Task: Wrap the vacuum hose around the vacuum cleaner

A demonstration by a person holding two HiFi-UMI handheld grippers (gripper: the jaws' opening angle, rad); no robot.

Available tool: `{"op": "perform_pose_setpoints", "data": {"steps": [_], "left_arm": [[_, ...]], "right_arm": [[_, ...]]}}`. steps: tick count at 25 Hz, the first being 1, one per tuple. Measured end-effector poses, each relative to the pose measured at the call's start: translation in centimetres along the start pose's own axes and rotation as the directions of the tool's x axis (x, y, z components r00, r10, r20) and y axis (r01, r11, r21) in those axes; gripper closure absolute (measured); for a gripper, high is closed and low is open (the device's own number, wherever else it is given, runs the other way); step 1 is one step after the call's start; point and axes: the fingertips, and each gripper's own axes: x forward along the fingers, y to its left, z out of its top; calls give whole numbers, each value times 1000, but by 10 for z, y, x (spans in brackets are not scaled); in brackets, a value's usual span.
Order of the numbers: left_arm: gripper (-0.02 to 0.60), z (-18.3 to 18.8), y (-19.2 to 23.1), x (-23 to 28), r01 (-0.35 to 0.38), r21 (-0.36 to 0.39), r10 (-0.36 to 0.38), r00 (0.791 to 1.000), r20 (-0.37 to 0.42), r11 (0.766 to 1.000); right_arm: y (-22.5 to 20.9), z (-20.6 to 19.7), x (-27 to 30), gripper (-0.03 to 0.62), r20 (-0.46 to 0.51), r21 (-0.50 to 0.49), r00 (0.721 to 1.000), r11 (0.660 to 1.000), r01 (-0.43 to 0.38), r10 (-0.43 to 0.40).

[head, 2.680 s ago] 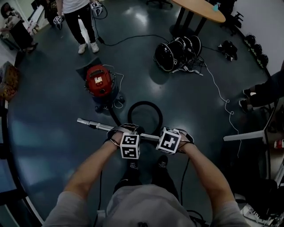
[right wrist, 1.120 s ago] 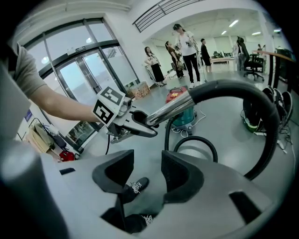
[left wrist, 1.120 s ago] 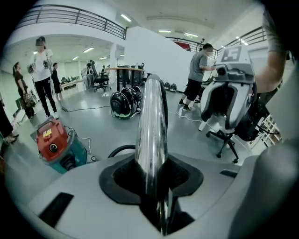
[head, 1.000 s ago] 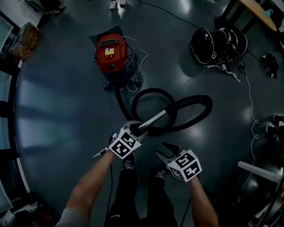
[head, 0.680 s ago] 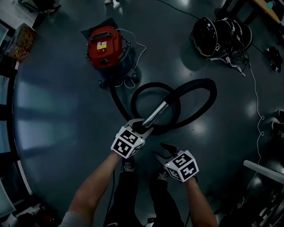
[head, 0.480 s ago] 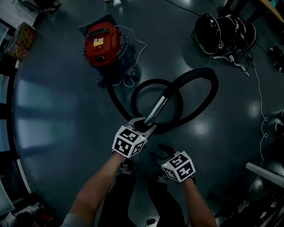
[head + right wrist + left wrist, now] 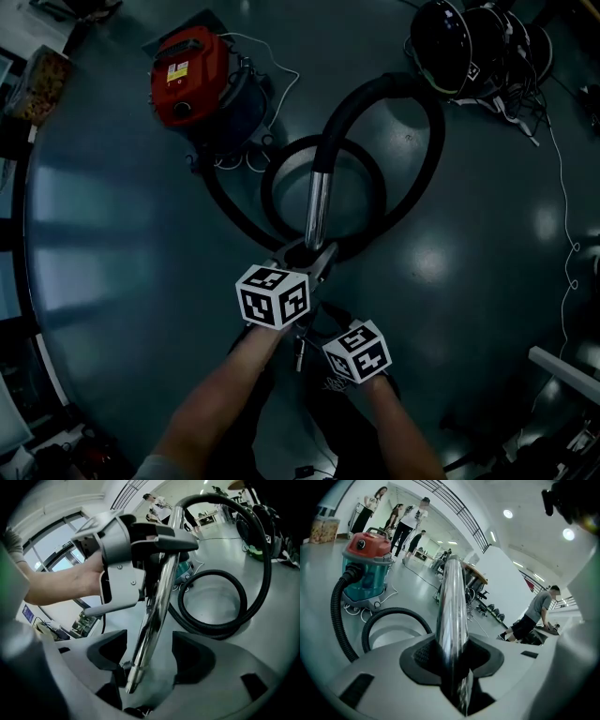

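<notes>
One vacuum cleaner, one hose, one metal tube.

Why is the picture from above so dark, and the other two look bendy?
Head view: dim, with pale glare spots on the floor. Left gripper view: bright; the wide lens bends straight lines, and the shiny pipe shows reflections. Right gripper view: bright too, with curved, dark corners.

the vacuum cleaner stands on the floor ahead of you, to the left. its hose runs from the cleaner's base toward you, coils into a loop in front of your grippers, then arcs out right and back to the tube's far end. the tube lies over that loop, clamped in your left gripper. its near end sits untouched between the jaws of your right gripper, which have just been opening.
</notes>
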Motion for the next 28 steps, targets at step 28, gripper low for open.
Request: {"op": "perform_pose_setpoints", "data": {"steps": [28], "left_arm": [[294, -42, 36, 96, -41, -165, -15, 944, -329, 985]], "right_arm": [[-141, -16, -42, 436, -141, -155, 988, 987, 42, -65]]}}
